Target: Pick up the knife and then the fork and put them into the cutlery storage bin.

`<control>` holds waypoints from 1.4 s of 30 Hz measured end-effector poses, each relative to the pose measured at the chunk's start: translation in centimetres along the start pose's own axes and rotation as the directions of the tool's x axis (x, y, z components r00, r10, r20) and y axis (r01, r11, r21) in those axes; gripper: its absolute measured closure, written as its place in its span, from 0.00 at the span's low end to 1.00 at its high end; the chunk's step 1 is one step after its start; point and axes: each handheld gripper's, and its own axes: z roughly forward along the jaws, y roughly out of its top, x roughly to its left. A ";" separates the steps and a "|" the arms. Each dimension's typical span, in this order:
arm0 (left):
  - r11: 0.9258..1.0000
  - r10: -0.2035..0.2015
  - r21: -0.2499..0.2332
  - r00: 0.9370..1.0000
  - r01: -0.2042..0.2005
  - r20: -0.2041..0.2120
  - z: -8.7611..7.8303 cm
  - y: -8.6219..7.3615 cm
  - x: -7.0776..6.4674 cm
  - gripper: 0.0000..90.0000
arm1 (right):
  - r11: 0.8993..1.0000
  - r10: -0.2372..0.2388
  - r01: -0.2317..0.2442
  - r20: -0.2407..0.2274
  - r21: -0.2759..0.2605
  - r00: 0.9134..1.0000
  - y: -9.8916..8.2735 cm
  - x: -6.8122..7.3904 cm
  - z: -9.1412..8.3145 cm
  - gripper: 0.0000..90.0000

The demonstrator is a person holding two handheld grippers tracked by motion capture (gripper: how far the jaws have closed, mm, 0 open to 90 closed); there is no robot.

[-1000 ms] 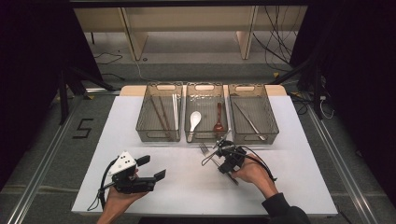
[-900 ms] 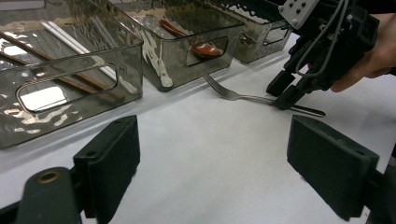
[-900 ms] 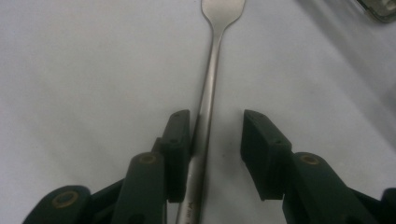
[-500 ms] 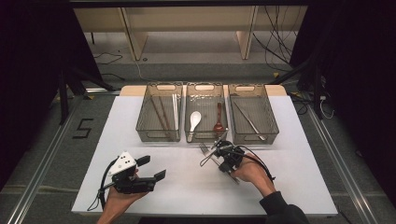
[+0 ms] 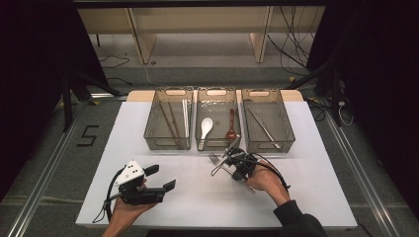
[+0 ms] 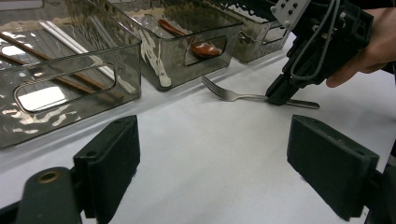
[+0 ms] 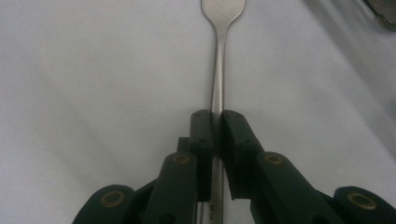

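The right gripper [image 7: 217, 122], jaws just closing, pinches the fork [image 7: 217, 70] (flat on the table [image 5: 306, 197]); the left gripper [image 6: 233, 163] gapes empty.

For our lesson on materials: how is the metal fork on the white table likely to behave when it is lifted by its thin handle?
The fork looks like polished metal, so it should stay stiff, not bend. Its smooth, narrow handle could slip or swivel between the right tongs, which pinch it well behind the head. Lying flat on the table, it seems unlikely to roll.
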 end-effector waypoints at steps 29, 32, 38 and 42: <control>1.000 0.000 0.002 1.000 0.000 -0.002 0.0 0.0 0.1 0.19 | 0.994 -0.049 0.048 -0.006 -0.103 0.999 0.0 0.0 -2.9 0.93; 1.000 -0.004 -0.001 1.000 0.004 -0.002 0.0 0.0 0.0 0.19 | 0.991 -0.045 0.045 -0.004 -0.127 0.999 0.0 0.0 -3.8 0.93; 1.000 0.000 0.001 1.000 0.000 -0.003 0.0 0.0 0.1 0.19 | 0.982 -0.020 0.020 0.003 -0.190 1.000 -0.1 -1.2 -6.1 0.93; 1.000 0.001 0.001 1.000 -0.001 -0.003 0.0 0.0 0.1 0.19 | 0.970 0.026 -0.021 0.017 -0.241 1.000 0.0 -3.1 -7.8 0.93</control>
